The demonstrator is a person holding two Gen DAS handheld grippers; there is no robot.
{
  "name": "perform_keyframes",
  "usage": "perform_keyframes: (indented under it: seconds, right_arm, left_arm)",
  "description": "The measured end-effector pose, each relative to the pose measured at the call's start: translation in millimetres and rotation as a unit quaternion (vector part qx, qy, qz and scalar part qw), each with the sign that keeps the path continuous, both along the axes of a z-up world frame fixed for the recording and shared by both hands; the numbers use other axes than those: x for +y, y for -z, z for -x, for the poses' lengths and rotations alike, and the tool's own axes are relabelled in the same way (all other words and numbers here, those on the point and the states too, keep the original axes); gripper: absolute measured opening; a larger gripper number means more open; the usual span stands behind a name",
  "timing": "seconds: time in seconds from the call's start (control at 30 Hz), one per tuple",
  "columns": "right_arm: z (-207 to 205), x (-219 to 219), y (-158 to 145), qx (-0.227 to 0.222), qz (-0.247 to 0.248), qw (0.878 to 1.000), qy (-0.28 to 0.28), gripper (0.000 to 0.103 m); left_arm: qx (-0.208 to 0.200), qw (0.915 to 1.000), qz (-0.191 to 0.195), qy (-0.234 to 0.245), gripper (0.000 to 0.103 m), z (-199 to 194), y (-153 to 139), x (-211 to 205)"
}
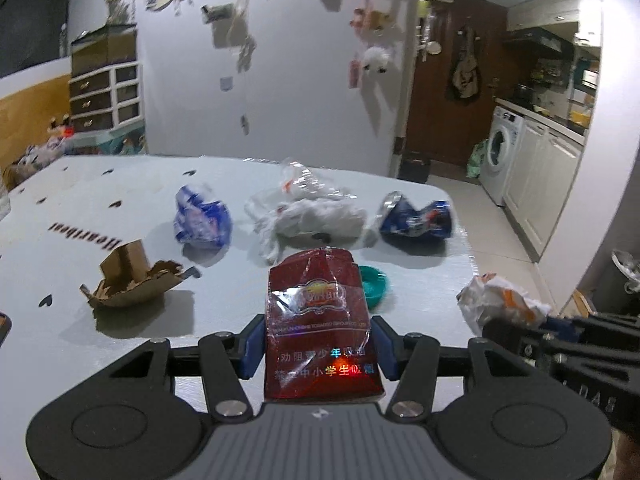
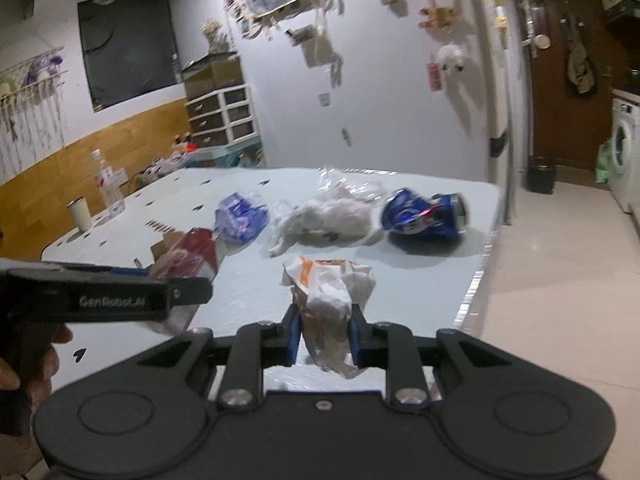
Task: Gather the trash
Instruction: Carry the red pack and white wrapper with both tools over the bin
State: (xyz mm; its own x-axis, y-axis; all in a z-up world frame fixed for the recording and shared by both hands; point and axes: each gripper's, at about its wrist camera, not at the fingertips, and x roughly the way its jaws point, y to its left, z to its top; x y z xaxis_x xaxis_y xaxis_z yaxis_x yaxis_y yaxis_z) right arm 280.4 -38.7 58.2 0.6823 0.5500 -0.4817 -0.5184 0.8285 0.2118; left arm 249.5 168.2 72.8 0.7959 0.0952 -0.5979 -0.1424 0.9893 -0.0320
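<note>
My left gripper (image 1: 318, 346) is shut on a red cigarette pack (image 1: 320, 320) in torn clear wrap, lifted above the white table (image 1: 224, 320). My right gripper (image 2: 325, 338) is shut on a crumpled white and orange paper wrapper (image 2: 328, 288), also held off the table; the wrapper (image 1: 500, 300) shows at the right edge of the left wrist view. On the table lie torn brown cardboard (image 1: 132, 280), a crumpled blue bag (image 1: 202, 220), a white plastic bag (image 1: 308, 208), a crushed blue can (image 1: 416, 220) and a teal ring (image 1: 374, 284).
A small trash bin (image 1: 628, 276) with a white liner stands on the floor right of the table. A water bottle (image 2: 106, 184) and a cup (image 2: 82, 214) stand at the table's far left. A hand (image 2: 36, 360) holds the left gripper. Tiled floor lies to the right.
</note>
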Motion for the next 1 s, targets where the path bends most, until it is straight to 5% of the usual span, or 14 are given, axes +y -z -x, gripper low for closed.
perform_keyframes:
  seconds: [0.57,1.0]
  right_arm:
    - [31.1,-146.7,-0.2,-0.006,0.015,0.990,0.143,0.025]
    - [-5.8,-245.9,40.0,0.034,0.024,0.982,0.184,0.025]
  left_arm:
    - [-0.005,0.9937,-0.004,0.112,0.055,-3.9,4.0,-132.2]
    - [0.039,0.9843,-0.008,0.172,0.055,-73.2,42.9,-255.7]
